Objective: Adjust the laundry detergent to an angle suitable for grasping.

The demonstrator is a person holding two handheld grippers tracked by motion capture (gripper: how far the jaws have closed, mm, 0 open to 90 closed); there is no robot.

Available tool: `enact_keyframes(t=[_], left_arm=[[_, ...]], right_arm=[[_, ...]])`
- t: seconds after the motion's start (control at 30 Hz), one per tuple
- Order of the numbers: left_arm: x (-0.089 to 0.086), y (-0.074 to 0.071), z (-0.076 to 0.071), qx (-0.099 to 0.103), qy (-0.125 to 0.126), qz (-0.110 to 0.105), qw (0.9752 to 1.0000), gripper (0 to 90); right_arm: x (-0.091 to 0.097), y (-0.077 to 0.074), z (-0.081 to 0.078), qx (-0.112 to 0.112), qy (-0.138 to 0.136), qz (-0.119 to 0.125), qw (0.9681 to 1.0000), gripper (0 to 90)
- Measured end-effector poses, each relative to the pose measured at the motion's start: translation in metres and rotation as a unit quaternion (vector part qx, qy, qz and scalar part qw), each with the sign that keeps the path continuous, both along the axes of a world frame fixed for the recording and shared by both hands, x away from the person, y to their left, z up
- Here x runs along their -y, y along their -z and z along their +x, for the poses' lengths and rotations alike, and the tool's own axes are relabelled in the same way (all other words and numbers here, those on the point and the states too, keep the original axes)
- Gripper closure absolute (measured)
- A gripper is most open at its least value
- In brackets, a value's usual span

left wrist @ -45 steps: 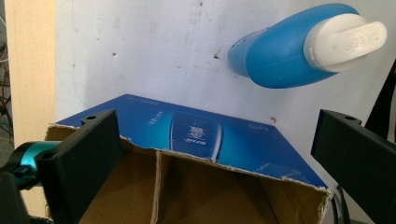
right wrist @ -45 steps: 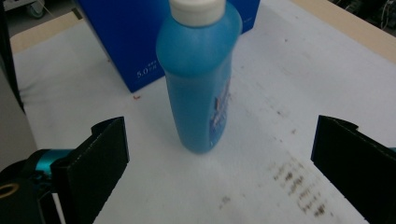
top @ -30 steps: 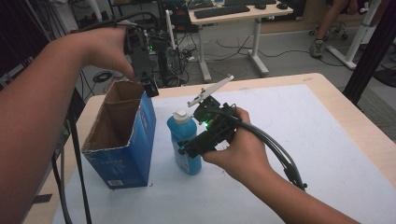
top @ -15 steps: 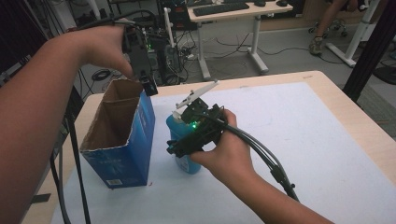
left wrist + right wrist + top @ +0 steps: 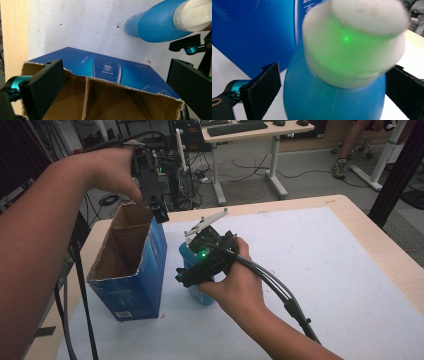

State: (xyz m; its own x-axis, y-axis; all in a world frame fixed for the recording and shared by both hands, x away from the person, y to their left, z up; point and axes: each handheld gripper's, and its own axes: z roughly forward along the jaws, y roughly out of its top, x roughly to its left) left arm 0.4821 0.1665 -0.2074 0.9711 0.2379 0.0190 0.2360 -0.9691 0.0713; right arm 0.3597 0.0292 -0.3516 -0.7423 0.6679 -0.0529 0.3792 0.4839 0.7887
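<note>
An office floor with desks lies behind my white-covered table (image 5: pixel 325 270). The blue bottle (image 5: pixel 192 262) stands near its left edge, just beside the torn blue carton (image 5: pixel 145 275). My right gripper (image 5: pixel 332 82) straddles its shoulder, jaws spread; the left gripper (image 5: pixel 112 92) hangs open over the carton. I judge the bottle smooth, rigid and slippery: grip below the white cap (image 5: pixel 362 37).

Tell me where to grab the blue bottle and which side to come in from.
Grip the blue bottle on its rounded shoulder just under the white cap, coming from the side away from the box. It stands upright close to the box, so that side is blocked. The right gripper already has its jaws open on either side of the shoulder.
</note>
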Motion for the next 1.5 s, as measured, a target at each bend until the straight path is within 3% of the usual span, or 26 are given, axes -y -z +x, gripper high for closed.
enact_keyframes(t=[0.47, 0.63, 0.87, 1.5], left_arm=[[0.0029, 0.0037, 0.0033, -0.002, 0.0, 0.004, 1.0, 1.7], [0.0021, 0.0041, 0.0035, -0.002, -0.002, 0.003, 1.0, 1.7], [0.0015, 0.0047, 0.0036, -0.003, -0.002, 0.005, 1.0, 1.7], [0.0017, 0.0057, 0.0035, -0.004, 0.003, 0.005, 1.0, 1.7]], right_arm=[[-0.0024, 0.0012, -0.002, 0.015, 0.016, 0.01, 0.9997, 4.9], [-0.0031, 0.0018, -0.0028, 0.017, 0.015, 0.01, 0.9997, 12.2], [-0.004, 0.0023, -0.0038, 0.021, 0.019, 0.006, 0.9996, 12.6], [-0.0033, 0.0001, -0.0076, 0.031, 0.019, 0.006, 0.9993, 24.5]])
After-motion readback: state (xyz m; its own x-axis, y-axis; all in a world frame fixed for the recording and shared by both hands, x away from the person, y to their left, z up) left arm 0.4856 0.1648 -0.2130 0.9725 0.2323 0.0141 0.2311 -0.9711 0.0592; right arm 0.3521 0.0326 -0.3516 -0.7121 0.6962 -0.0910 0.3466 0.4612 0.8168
